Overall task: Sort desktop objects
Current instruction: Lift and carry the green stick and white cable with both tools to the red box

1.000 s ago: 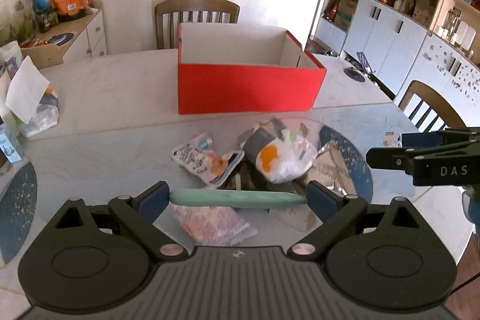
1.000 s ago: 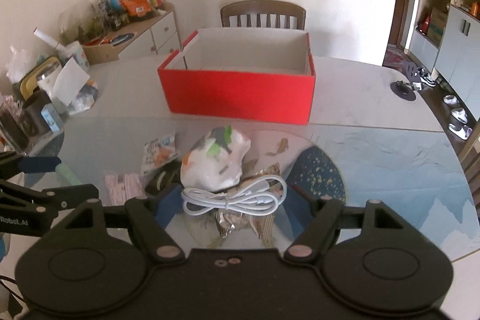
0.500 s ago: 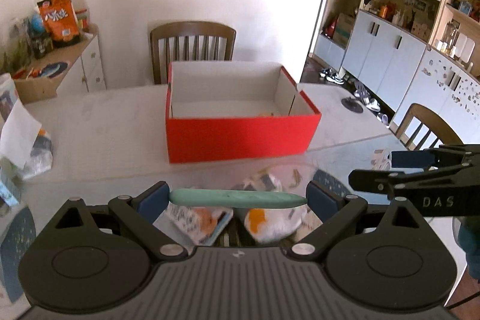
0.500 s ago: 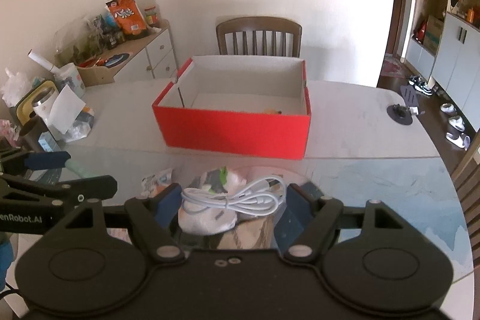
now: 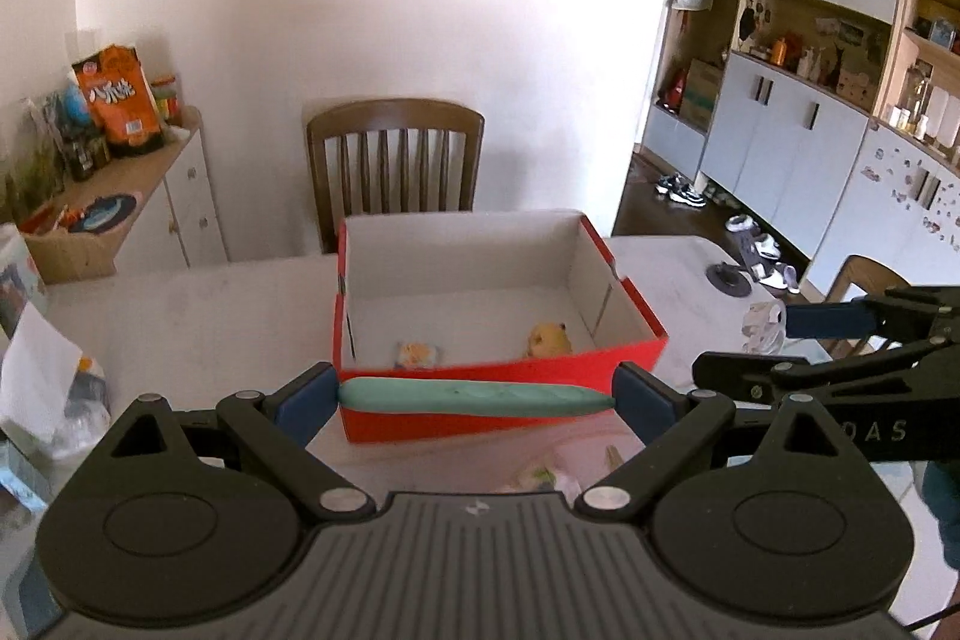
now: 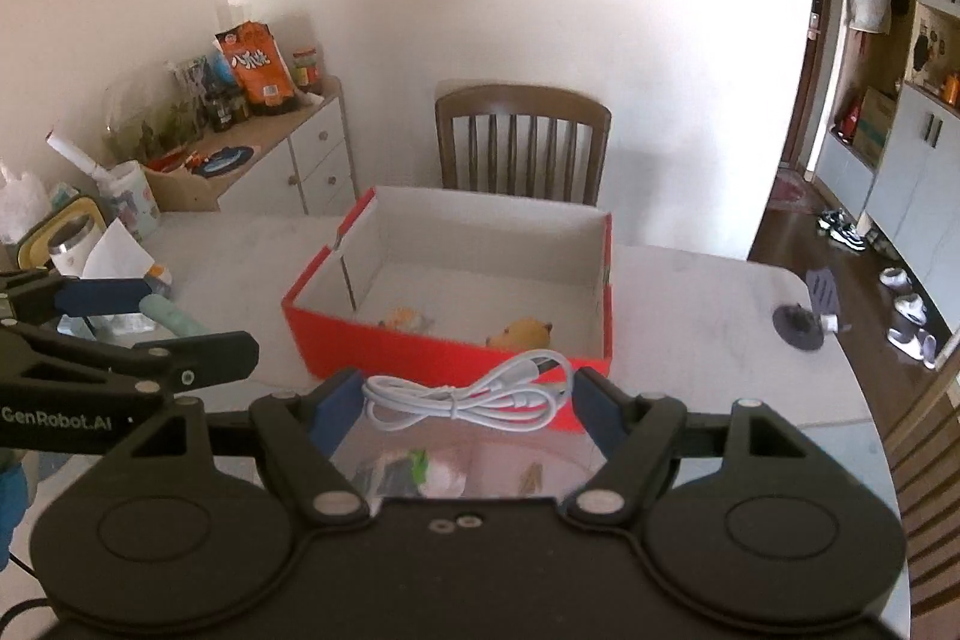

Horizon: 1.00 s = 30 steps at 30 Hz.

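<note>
White marble tabletop (image 5: 198,316) carries an open red box (image 5: 498,400) at 12 o'clock from both cameras; wooden chair (image 5: 395,160) behind the box, sideboard (image 6: 282,160) with snack bags at 10 o'clock; inside the box, a small packet (image 5: 418,353) lies near the front wall at left and a yellow toy (image 5: 547,338) at right, apart from each other. Left hand-held gripper (image 5: 477,396): jaws set wide, clamped on the two ends of a teal pen-shaped object (image 5: 474,396), held crosswise and level, in line with the box's front wall. Right hand-held gripper (image 6: 461,394): jaws likewise wide, gripping a coiled white cable (image 6: 465,394) between the pads, before the box's near wall; leftover wrappers (image 6: 420,469) on the tabletop at 6 o'clock beneath it.
</note>
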Each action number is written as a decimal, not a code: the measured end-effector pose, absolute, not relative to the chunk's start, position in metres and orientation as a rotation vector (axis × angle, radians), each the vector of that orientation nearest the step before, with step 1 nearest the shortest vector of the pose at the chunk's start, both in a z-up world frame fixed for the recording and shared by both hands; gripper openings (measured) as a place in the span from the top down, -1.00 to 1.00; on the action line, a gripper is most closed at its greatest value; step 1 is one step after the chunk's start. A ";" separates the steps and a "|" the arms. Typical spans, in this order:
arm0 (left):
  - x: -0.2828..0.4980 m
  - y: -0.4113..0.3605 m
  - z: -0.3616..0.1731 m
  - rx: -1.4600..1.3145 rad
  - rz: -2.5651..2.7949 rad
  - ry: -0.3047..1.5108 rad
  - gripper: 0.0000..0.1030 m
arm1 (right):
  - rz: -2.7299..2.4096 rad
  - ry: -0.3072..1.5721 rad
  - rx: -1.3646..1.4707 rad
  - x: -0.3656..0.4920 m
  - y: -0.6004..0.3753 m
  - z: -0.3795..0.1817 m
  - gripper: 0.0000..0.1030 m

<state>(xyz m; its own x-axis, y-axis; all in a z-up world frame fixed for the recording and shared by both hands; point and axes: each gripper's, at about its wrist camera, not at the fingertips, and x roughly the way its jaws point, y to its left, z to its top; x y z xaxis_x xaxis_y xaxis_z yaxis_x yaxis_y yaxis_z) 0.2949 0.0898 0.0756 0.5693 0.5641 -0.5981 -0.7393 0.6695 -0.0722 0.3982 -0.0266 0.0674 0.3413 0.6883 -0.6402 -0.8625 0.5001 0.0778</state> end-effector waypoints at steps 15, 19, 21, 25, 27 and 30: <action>0.333 0.148 0.076 -0.302 0.887 0.585 -0.90 | 1.057 0.647 -0.348 0.463 0.023 0.077 -0.47; 0.345 0.163 0.071 -0.291 0.900 0.598 -0.90 | 1.061 0.653 -0.364 0.483 0.042 0.073 -0.47; 0.351 0.169 0.066 -0.276 0.904 0.608 -0.90 | 1.064 0.660 -0.368 0.491 0.049 0.070 -0.47; 0.361 0.179 0.054 -0.266 0.907 0.633 -0.90 | 1.071 0.669 -0.385 0.508 0.068 0.061 -0.47; 0.365 0.184 0.050 -0.263 0.905 0.641 -0.90 | 1.069 0.675 -0.390 0.513 0.078 0.056 -0.47; 0.373 0.189 0.042 -0.252 0.896 0.663 -0.90 | 1.077 0.696 -0.392 0.518 0.089 0.046 -0.47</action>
